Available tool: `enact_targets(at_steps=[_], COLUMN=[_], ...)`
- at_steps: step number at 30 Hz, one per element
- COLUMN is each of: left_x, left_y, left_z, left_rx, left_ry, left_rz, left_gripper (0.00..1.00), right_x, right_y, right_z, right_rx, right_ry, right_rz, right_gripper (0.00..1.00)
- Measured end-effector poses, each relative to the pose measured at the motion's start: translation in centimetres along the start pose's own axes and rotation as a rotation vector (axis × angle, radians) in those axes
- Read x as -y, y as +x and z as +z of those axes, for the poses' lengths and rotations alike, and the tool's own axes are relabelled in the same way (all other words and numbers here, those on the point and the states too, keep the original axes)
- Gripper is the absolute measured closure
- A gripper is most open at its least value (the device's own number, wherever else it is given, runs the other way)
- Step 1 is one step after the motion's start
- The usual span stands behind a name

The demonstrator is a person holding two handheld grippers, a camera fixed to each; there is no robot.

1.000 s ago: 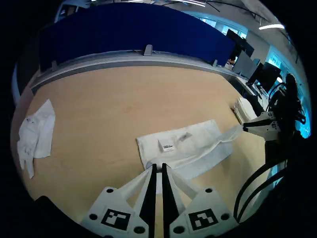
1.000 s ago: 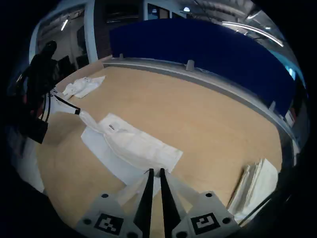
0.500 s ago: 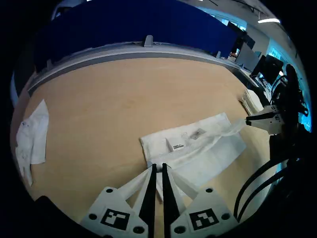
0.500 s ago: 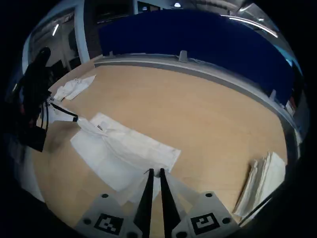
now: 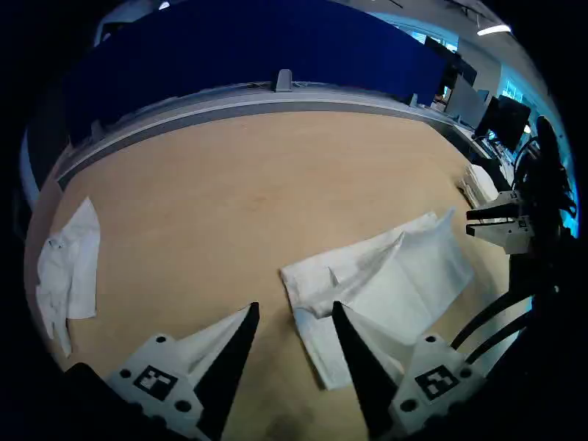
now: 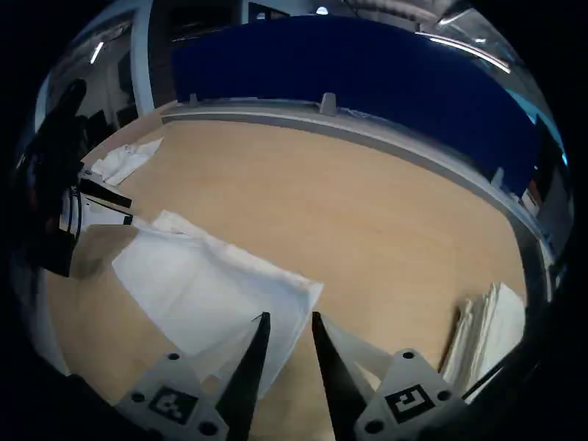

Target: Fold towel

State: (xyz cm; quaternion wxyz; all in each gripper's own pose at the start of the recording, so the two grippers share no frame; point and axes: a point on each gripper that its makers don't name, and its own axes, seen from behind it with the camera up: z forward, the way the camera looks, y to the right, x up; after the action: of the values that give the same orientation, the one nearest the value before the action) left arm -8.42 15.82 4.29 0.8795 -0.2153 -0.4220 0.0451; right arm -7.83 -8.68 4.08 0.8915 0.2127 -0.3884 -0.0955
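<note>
Tongs on the left gripper (image 5: pixel 294 307) stand spread wide and hold nothing, poised just above the near end of the white rectangular cloth towel (image 5: pixel 397 272). The right gripper (image 6: pixel 289 317) has its tongs parted too, more narrowly, and empty over the towel's other end.

The towel lies flat on the pale wood-grain table (image 5: pixel 220 184), running from 6 o'clock toward 3 o'clock in the left gripper view. It looks doubled over lengthwise, with an upper layer lying slantwise across a lower one, so I judge one fold laid and neither end gripped. The end by the left tongs is bunched into a soft ridge and the edges do not line up. The next move likely calls for flattening that ridge, then pinching both layers at the corners of one short end and carrying them across to meet the other.

The fabric looks thin, limp and matt, creasing easily; the table looks smooth and hard. A crumpled white cloth (image 5: pixel 70 261) lies at 9 o'clock, well apart, and a stack of folded white towels (image 6: pixel 485 331) sits at 4 o'clock in the right gripper view.
</note>
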Motion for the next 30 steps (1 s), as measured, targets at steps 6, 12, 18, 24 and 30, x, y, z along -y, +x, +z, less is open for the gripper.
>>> enact_targets(at_steps=[6,12,18,24,30], left_x=[0.9,1.1,1.1,1.4,1.6], left_y=[0.1,-0.3,-0.2,-0.1,-1.4], left_z=[-0.5,-1.7,-2.9,-3.6,-4.8], left_rx=[-0.015,-0.020,-0.043,-0.051,-0.050], left_ry=[0.035,0.041,0.037,0.048,0.072], left_rz=[0.006,-0.007,-0.036,-0.031,-0.041], left_gripper=[0.10,0.07,0.06,0.06,0.06], right_x=[0.0,-0.1,-0.4,-0.2,0.6], right_y=[0.3,0.3,-0.1,-0.3,-1.2], right_z=[-0.4,-1.2,-2.0,-2.5,-3.1], right_rx=[-0.020,-0.032,-0.034,-0.034,-0.023], right_ry=[-0.005,-0.012,-0.021,-0.017,0.010], right_rz=[0.009,0.012,0.016,0.021,0.002], right_gripper=[0.23,0.08,0.05,0.05,0.05])
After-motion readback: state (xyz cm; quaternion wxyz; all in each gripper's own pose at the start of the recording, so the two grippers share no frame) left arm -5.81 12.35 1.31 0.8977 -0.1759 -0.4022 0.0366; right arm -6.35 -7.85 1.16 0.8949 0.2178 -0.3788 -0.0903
